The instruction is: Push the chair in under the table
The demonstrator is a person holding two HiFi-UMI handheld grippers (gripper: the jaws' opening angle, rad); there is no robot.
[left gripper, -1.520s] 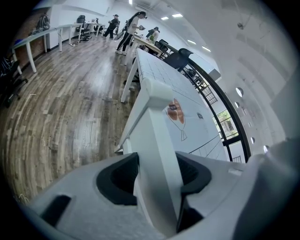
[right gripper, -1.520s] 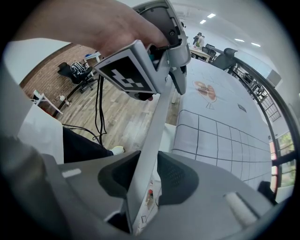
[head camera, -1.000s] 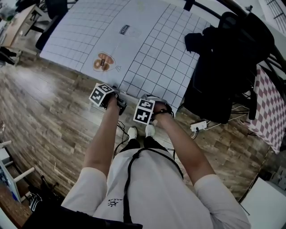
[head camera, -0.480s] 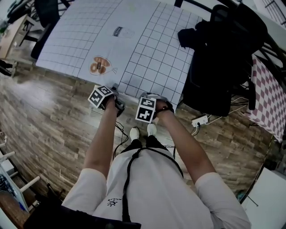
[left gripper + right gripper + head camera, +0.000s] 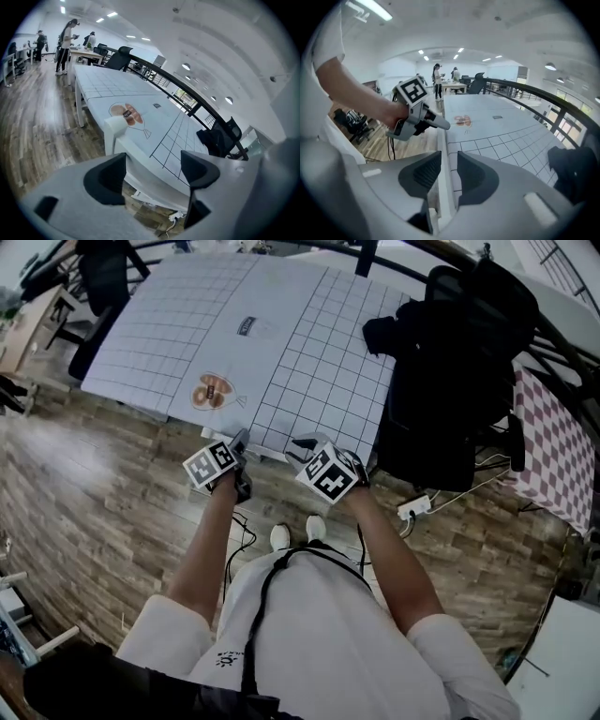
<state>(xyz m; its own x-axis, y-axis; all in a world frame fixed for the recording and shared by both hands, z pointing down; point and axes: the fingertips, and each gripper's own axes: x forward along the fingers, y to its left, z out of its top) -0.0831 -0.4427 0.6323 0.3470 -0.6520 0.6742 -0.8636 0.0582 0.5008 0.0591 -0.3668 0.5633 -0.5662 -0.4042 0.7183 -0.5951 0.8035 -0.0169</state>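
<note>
Check chair [image 5: 115,129] sits flush w/ table [image 5: 309,343], w/ left gripper [image 5: 153,161] spread wide & right gripper [image 5: 449,173] narrowly apart, both empty.

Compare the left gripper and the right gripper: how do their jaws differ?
Left gripper: jaws wide apart, just been opening, nothing between them. Right gripper: jaws only a narrow gap apart, a white edge showing through it. Both point down toward the gridded table.
</note>
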